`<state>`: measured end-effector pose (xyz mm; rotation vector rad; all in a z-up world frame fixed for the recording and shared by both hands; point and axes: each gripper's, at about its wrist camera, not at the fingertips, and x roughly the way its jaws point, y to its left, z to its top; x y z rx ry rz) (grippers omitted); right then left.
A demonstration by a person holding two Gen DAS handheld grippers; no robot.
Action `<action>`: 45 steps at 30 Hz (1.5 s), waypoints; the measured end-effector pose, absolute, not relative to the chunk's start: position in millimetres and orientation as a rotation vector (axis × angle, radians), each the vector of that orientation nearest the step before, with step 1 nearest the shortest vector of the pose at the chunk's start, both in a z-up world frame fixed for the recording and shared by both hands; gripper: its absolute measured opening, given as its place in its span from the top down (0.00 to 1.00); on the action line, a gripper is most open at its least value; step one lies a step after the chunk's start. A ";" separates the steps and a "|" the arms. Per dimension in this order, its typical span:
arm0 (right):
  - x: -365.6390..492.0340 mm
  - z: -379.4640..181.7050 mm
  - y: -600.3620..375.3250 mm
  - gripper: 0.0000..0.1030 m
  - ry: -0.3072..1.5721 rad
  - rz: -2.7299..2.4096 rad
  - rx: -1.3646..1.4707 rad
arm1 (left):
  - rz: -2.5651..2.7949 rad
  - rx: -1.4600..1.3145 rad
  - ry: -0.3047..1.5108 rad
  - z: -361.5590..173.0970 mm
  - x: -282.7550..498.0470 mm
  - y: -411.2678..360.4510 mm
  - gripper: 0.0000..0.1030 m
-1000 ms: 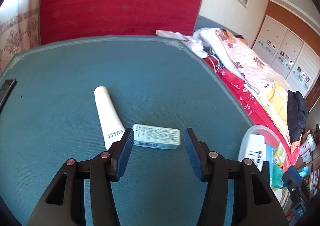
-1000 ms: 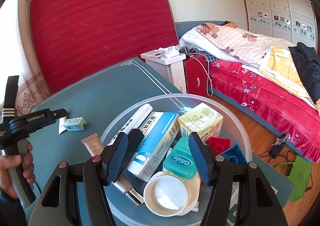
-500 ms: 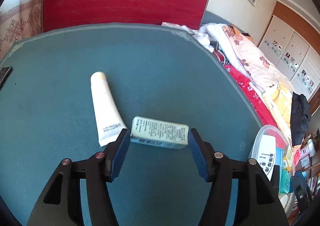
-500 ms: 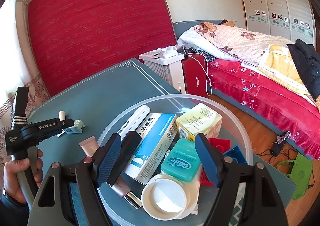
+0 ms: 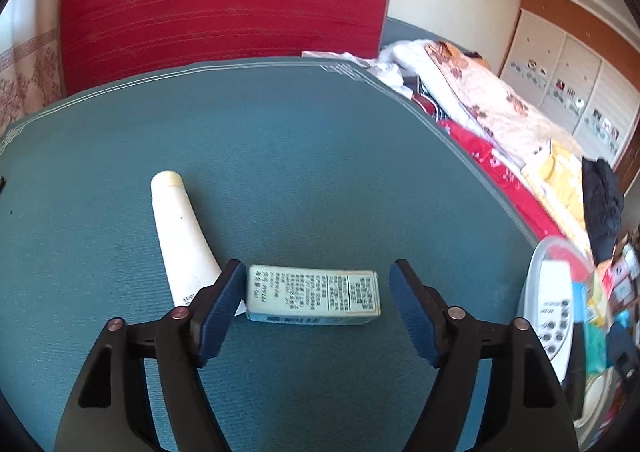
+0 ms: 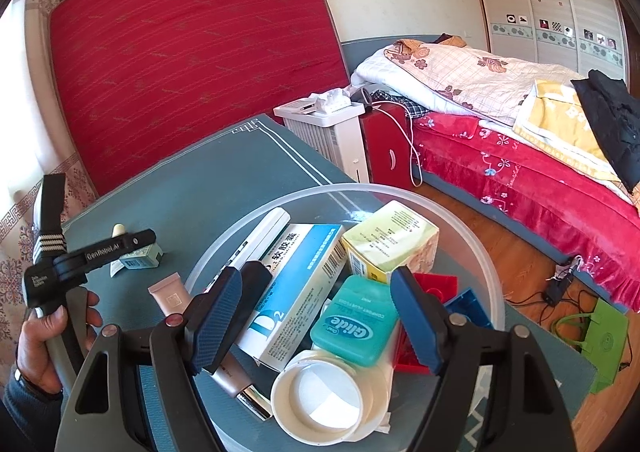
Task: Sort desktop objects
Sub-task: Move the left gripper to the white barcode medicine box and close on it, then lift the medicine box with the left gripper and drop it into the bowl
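Observation:
A small pale green box (image 5: 314,294) lies flat on the teal table, between the open jaws of my left gripper (image 5: 318,310); the left pad is close to the box's end, the right pad apart from it. A white tube (image 5: 182,240) lies beside it, its flat end behind the left finger. The box also shows in the right wrist view (image 6: 142,256). My right gripper (image 6: 316,318) is open and empty, hovering over a clear round bin (image 6: 476,252) holding a blue and white box (image 6: 296,284), a green floss case (image 6: 354,326), a white lid (image 6: 316,396) and other items.
A small pink tube (image 6: 170,292) lies on the table left of the bin. The bin with a white remote (image 5: 550,304) shows at the right in the left wrist view. The table edge (image 5: 460,148) drops toward a bed (image 6: 520,156); a white heater (image 6: 332,128) stands beyond.
My left gripper has moved forward so the pale green box now lies between its jaws, which have opened wider. The right gripper has stayed over the bin, jaws slightly wider.

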<state>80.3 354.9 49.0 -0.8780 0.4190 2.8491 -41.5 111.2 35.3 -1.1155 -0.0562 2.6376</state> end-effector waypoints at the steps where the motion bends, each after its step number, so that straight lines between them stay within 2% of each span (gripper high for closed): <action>1: 80.1 48.8 354.8 0.22 0.419 2.848 -0.880 | 2.640 -1.120 -0.031 33.5 -40.4 113.0 0.24; 6: 79.3 48.6 354.7 0.22 0.417 2.844 -0.884 | 2.634 -1.169 0.010 29.9 -44.6 116.3 0.24; 10: 79.1 48.4 352.7 0.22 0.412 2.842 -0.886 | 2.658 -1.180 0.110 28.3 -40.6 121.7 0.24; 14: 79.9 49.2 349.9 0.22 0.406 2.840 -0.884 | 2.677 -1.177 0.093 29.5 -37.4 118.1 0.33; 29: 92.3 52.2 357.6 0.22 0.389 2.808 -0.849 | 2.661 -1.073 0.038 53.4 -11.2 116.3 0.34; 45: 104.4 48.5 371.9 0.22 0.415 2.776 -0.839 | 2.469 -0.869 0.142 93.8 45.5 187.4 0.33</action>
